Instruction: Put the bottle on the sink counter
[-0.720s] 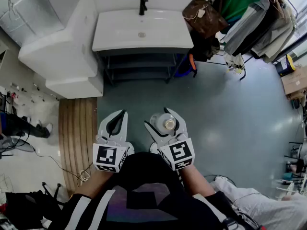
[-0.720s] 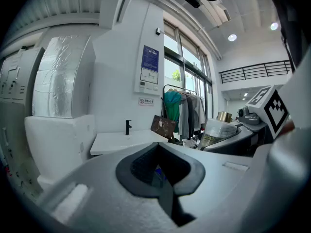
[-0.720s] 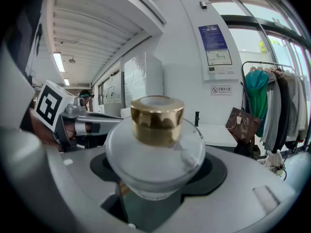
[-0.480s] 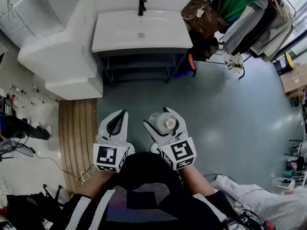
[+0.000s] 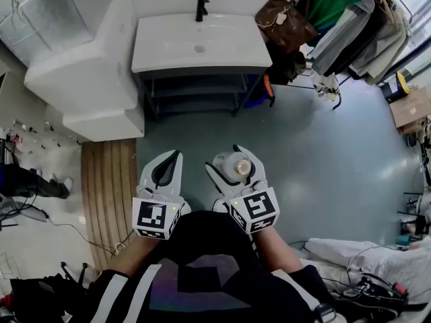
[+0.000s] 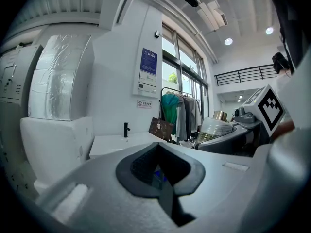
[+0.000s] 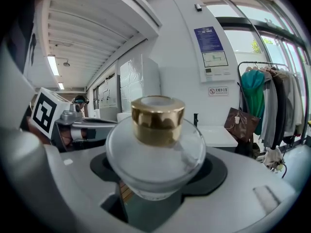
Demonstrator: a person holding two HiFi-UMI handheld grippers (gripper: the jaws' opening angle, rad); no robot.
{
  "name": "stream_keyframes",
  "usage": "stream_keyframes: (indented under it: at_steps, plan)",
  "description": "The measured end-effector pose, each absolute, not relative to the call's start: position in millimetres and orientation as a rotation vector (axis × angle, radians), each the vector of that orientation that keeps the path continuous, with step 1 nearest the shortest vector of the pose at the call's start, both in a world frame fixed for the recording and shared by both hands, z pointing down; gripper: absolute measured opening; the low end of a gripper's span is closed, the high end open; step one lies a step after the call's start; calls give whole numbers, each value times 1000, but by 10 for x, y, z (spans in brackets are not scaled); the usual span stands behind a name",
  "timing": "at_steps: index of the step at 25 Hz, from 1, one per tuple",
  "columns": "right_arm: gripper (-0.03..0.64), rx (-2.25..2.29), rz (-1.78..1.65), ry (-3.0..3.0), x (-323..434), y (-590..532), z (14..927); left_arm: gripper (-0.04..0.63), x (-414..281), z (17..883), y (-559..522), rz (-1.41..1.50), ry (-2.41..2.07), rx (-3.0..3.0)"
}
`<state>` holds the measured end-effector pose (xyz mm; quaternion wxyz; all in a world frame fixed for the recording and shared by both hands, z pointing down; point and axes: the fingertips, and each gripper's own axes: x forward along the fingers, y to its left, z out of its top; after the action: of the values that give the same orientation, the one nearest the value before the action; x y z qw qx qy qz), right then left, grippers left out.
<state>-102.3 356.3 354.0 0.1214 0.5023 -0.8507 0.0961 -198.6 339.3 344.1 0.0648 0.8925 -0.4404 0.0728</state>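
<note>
A round clear bottle (image 5: 232, 166) with a gold cap (image 7: 157, 119) sits upright between the jaws of my right gripper (image 5: 226, 160), which is shut on its glass body (image 7: 155, 161). I hold it at waist height over the grey floor. My left gripper (image 5: 173, 159) hangs beside it on the left, jaws shut together with nothing between them (image 6: 160, 181). The white sink counter (image 5: 222, 49) with its black faucet (image 5: 201, 7) stands well ahead of both grippers. It also shows as the counter (image 7: 217, 136) beyond the bottle and as the counter (image 6: 119, 142) past the left jaws.
A large white wrapped unit (image 5: 87, 66) stands left of the sink. A brown handbag (image 5: 286, 22) and a rack of clothes (image 5: 363, 25) stand to its right. A wooden mat (image 5: 108, 187) lies on the floor at my left, a cardboard box (image 5: 412, 110) at the far right.
Both grippers have drifted slightly to the right in the view, the bottle still in the right one. The sink looks no closer.
</note>
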Motion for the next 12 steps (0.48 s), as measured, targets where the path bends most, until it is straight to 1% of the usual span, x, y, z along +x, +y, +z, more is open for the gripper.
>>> stream_keyframes:
  at_steps: [12]
  plan:
    - [339, 1526, 301, -2443, -1250, 3522, 3518, -3, -2375, 3515, 3402, 168, -1321, 2675]
